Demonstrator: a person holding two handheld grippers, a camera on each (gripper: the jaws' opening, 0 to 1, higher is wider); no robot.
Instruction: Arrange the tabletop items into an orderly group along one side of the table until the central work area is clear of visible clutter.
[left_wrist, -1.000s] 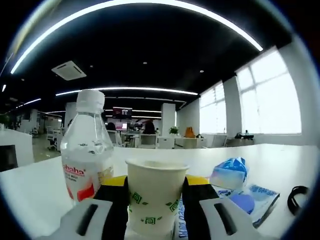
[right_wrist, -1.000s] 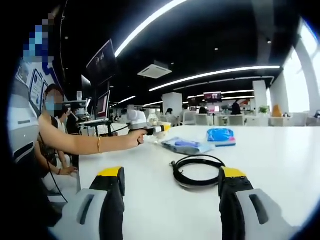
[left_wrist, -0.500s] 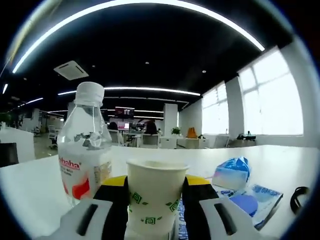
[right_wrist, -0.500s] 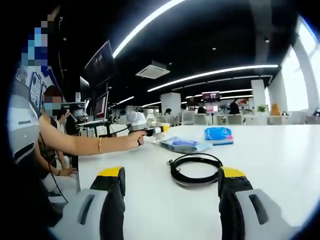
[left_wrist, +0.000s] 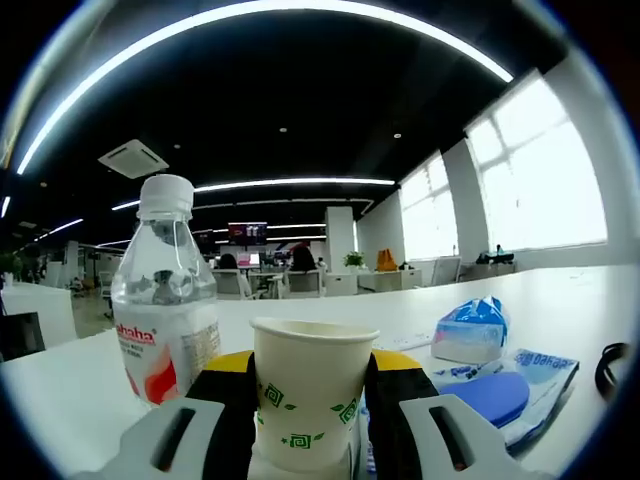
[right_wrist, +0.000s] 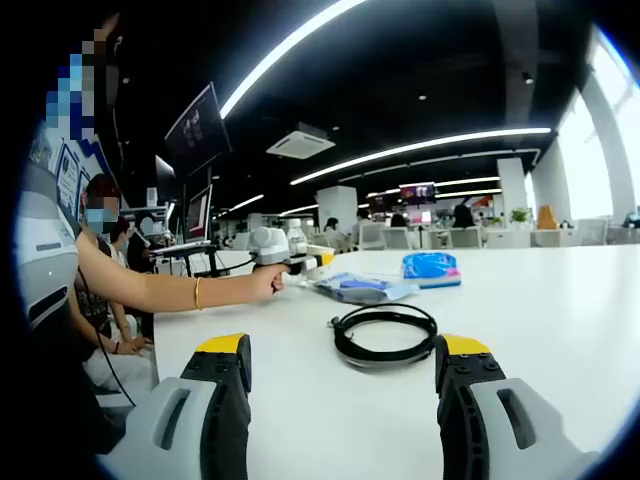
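In the left gripper view my left gripper (left_wrist: 312, 385) is shut on a white paper cup (left_wrist: 312, 388) with green marks, held upright between the yellow-tipped jaws. A clear water bottle (left_wrist: 165, 295) with a red label and white cap stands just left of the cup. To the right lie a blue tissue pack (left_wrist: 470, 330) and a flat blue plastic package (left_wrist: 505, 385). In the right gripper view my right gripper (right_wrist: 340, 375) is open above the white table (right_wrist: 560, 330), with a coiled black cable (right_wrist: 384, 335) just beyond its jaws. Farther off, the left gripper (right_wrist: 290, 262), held in a person's hand, is by the bottle (right_wrist: 297, 240).
The blue package (right_wrist: 355, 287) and tissue pack (right_wrist: 430, 266) lie beyond the cable in the right gripper view. A person's arm (right_wrist: 160, 288) reaches in from the left over the table's left edge. Monitors and office desks stand behind. The cable's edge (left_wrist: 612, 368) shows at far right in the left gripper view.
The left gripper view has shifted slightly, with the bottle now a bit lower and the packages larger at right. The right gripper has crept slightly nearer the cable.
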